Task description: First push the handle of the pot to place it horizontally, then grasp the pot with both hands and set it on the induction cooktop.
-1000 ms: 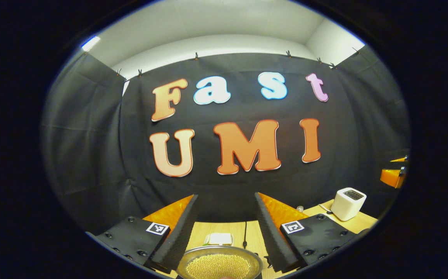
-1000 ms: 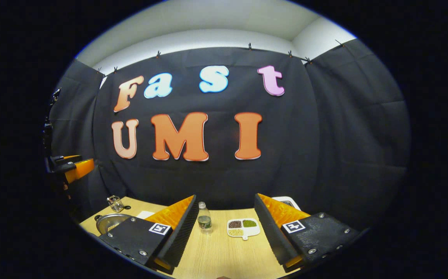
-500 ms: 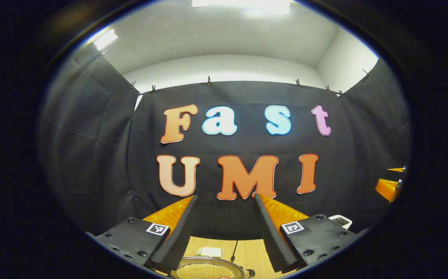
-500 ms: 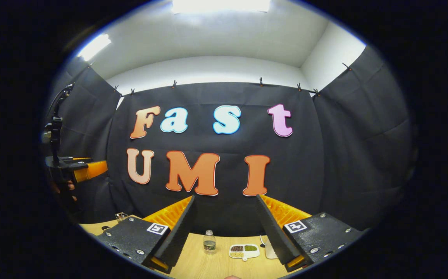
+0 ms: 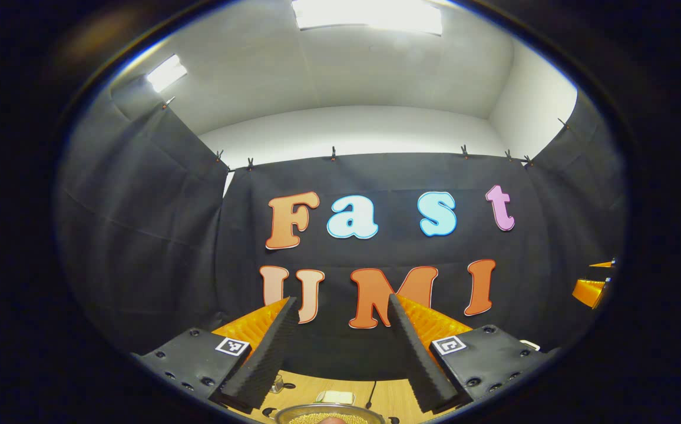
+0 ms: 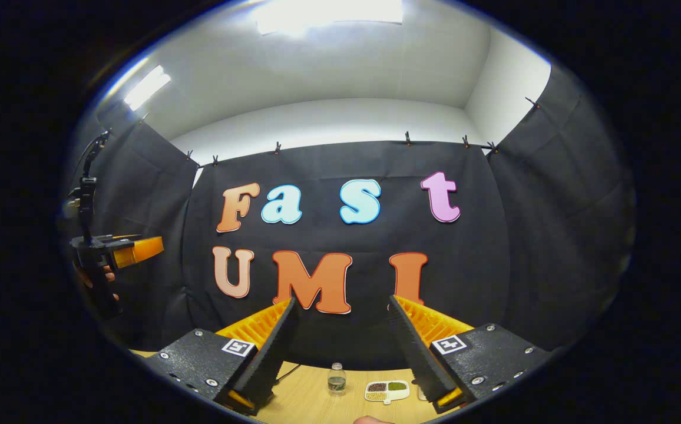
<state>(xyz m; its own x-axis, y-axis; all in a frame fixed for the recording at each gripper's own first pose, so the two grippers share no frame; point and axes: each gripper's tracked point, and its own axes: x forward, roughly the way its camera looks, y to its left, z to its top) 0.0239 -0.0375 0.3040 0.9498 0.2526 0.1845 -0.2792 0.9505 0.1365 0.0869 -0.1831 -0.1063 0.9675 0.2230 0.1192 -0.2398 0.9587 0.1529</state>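
In the left gripper view, the left tool [image 5: 340, 347] is held high with its fingers spread wide and nothing between them. Below it, at the bottom edge, the rim of the pot [image 5: 329, 412] filled with yellow beans sits on the wooden bench [image 5: 387, 394].

In the right gripper view, the right tool [image 6: 340, 347] is likewise released and empty, above a small bottle [image 6: 335, 378] and a divided dish [image 6: 387, 390].

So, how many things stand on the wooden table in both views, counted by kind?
Metal pot holding yellow grains: 1
Small white block: 1
Black cable: 1
Plastic bottle: 1
White divided dish with beans: 1
Total: 5
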